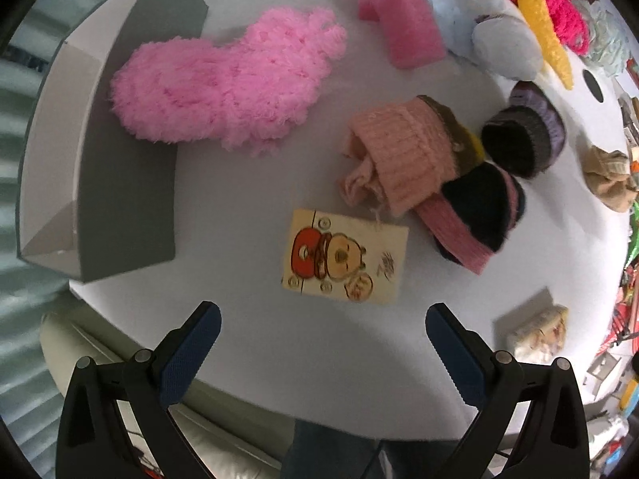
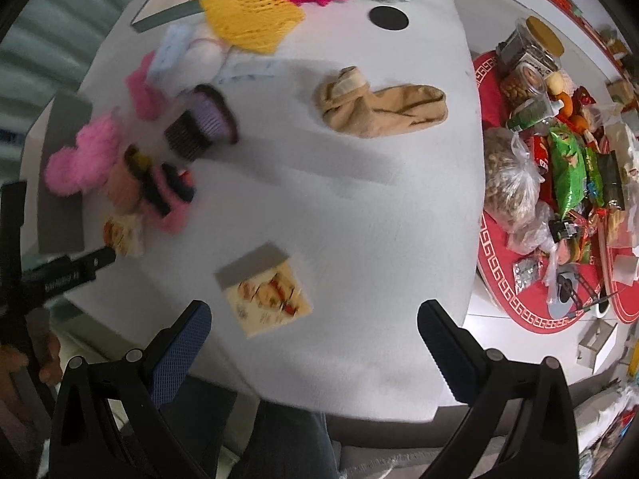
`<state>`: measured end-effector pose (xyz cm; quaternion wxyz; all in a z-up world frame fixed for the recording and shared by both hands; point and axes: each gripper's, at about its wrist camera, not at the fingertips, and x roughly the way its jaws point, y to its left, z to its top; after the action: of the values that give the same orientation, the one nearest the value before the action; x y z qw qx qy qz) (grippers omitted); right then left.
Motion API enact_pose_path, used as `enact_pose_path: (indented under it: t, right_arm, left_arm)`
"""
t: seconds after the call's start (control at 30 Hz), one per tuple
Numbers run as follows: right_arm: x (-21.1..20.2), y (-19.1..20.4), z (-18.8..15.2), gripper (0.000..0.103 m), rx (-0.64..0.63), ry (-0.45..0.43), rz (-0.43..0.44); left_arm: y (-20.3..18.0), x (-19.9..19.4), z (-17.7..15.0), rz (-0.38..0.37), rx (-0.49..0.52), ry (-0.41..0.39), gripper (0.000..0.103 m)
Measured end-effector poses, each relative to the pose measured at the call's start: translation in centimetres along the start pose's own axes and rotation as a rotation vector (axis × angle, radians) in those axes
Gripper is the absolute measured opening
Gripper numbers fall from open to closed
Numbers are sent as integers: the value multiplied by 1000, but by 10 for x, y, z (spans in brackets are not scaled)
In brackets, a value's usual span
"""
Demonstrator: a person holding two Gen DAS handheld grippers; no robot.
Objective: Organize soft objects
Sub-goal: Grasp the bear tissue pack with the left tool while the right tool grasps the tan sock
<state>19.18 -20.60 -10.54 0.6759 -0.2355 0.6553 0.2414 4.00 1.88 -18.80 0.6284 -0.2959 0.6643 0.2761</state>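
while both the left gripper [image 1: 323,331] and the right gripper [image 2: 313,329] hang wide and empty over its near edge, the white table [image 2: 359,219] carries the soft things: a fluffy pink sock [image 1: 223,88] by a grey box [image 1: 120,159], rolled socks [image 1: 431,167] and a card [image 1: 345,257] mid-table, and a tan sock [image 2: 383,109] apart. beside the table, snack bags [image 2: 567,167] crowd a red mat [image 2: 515,295] on pale floor.

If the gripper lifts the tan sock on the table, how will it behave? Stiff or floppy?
The tan sock lies flat and creased on the white table, so it will probably hang limp from wherever it is pinched. It looks thin, so likely light. Its bunched cuff end seems the easiest place to grip.
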Motion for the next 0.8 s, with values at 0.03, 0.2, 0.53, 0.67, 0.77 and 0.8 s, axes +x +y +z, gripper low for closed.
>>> enact_pose_path:
  t: [0.03,0.2,0.53,0.67,0.77,0.8]
  right_arm:
    - [5,-3,7,103,11,-9,-6]
    - [20,-13,38,103,20,-64,-42]
    - [58,-8,104,103,-122,-135,-157]
    - [84,-11,125,103,-99,-126,-145]
    - [103,-15,132,103,-69,-82,-141]
    - [104,-16,133,103,-67,-83,-143]
  left_arm:
    - [0,6,2,5,-5,-2,103]
    - [-1,30,8,-5,-14,-7,103]
    - [-3,80,28,-19,-59,-28,103]
    - [-1,104,31,-21,-47,-26,103]
    - [3,115,33,-51,-51,-41,103]
    - [8,118,31,-57,-51,-42,103]
